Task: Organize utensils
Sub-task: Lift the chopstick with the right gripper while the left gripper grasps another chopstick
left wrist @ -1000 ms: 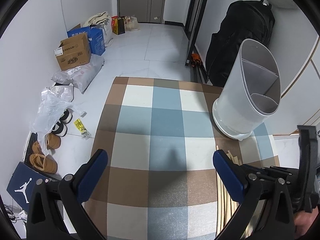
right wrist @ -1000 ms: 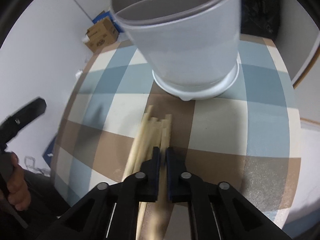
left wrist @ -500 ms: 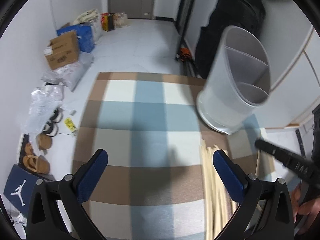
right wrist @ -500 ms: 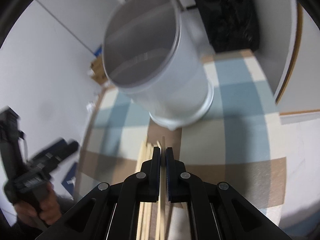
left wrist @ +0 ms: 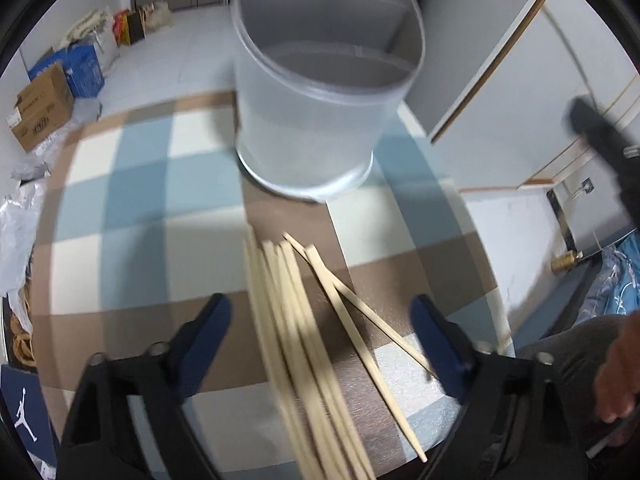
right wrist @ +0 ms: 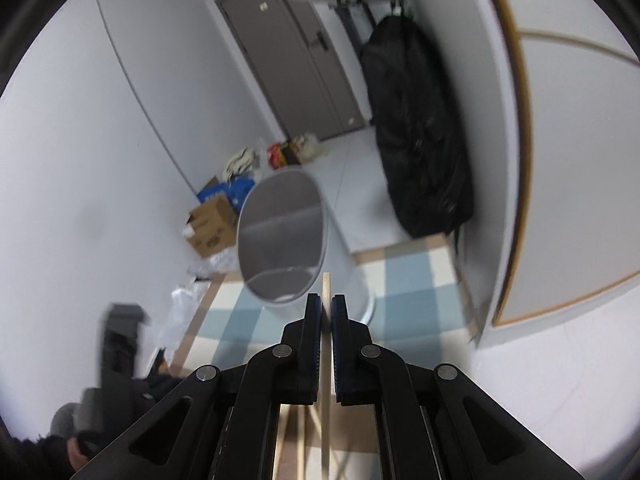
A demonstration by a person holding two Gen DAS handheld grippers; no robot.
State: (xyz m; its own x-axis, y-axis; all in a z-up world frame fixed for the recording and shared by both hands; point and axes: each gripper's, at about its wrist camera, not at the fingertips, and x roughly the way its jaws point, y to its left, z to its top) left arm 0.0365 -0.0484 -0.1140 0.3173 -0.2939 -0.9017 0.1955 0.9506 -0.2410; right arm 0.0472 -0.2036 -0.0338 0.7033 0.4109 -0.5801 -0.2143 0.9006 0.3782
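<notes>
A bundle of wooden chopsticks (left wrist: 296, 332) lay on the brown square of the checked tablecloth (left wrist: 132, 208) towards its near edge, tips pointing at the utensil holder (left wrist: 316, 92); two loose ones (left wrist: 360, 336) splayed off to the right of the bundle. The white holder stood upright just beyond the tips, nearer the cloth's far edge, its inside split by partitions into compartments, all of them bare as far as could be seen.

The left gripper (left wrist: 320, 316) hung over the bundle, its blue-padded jaws spread apart on either side of the chopsticks and not touching them; they had just been closing in, with the chopsticks between them.

The right gripper (right wrist: 326, 312) was clenched on a single chopstick (right wrist: 326, 288), whose tip stuck out past the pads, in front of the holder (right wrist: 280, 240). In the left view the right one showed only as a dark blur at the right edge.

Cardboard boxes (left wrist: 40, 108) sat on the floor beyond the cloth's left corner.
</notes>
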